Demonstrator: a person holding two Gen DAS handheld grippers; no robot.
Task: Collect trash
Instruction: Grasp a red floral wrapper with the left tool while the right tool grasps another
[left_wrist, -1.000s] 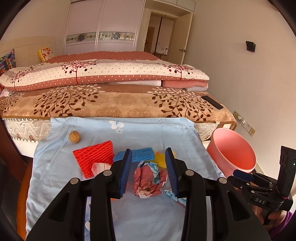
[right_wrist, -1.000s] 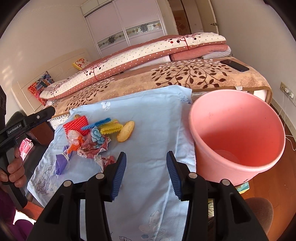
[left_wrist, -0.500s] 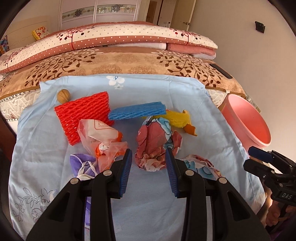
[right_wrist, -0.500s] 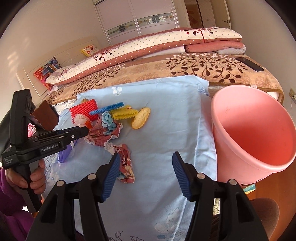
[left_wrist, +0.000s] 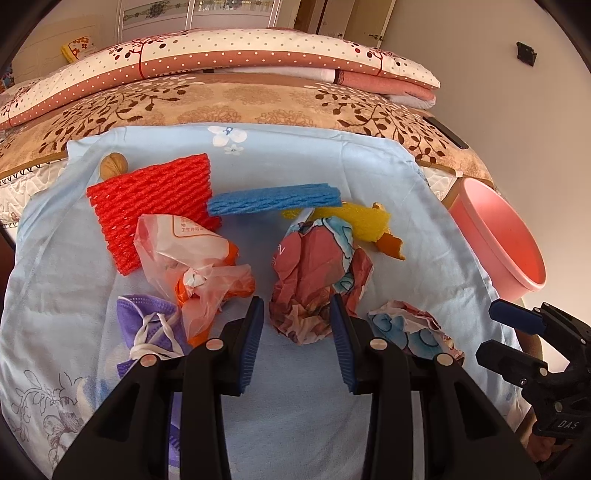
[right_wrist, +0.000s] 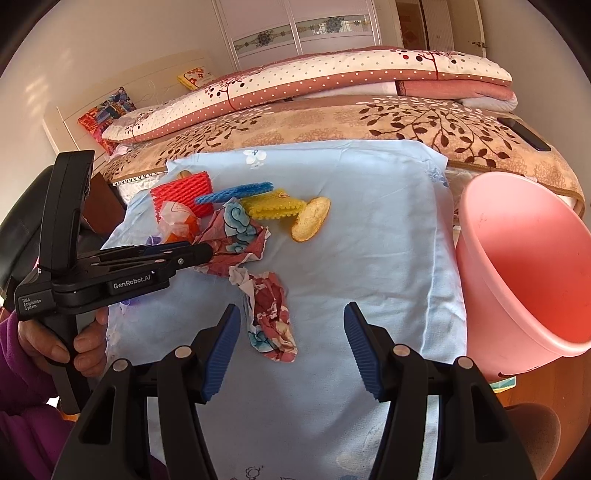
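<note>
Left wrist: my left gripper (left_wrist: 297, 321) stands apart around the crumpled paper ball (left_wrist: 314, 273), not yet clamped. Right wrist: my right gripper (right_wrist: 291, 343) gapes empty — all the trash lies left of the pink bucket (right_wrist: 517, 280), nothing visibly binned.

The pink bucket (left_wrist: 498, 236) is cut off by the surface's right edge in the left wrist view, so its bottom is hidden. In the right wrist view its bottom is hidden too.

The purple mask (left_wrist: 147, 325) is partly hidden behind the left gripper's fingers (left_wrist: 251, 332). The crumpled paper ball (left_wrist: 314, 273) has its near side hidden behind them too, and whether the pads touch it is hard to tell.

The walnut (left_wrist: 113, 166) is half hidden behind the red foam net (left_wrist: 155, 206).

The print on the plastic bag (left_wrist: 184, 251) is too small to read.

The person's hand (right_wrist: 79, 343) is cut off at the left edge of the picture.

The dark flat thing (right_wrist: 524, 134) on the bed's right edge is too small to tell.
</note>
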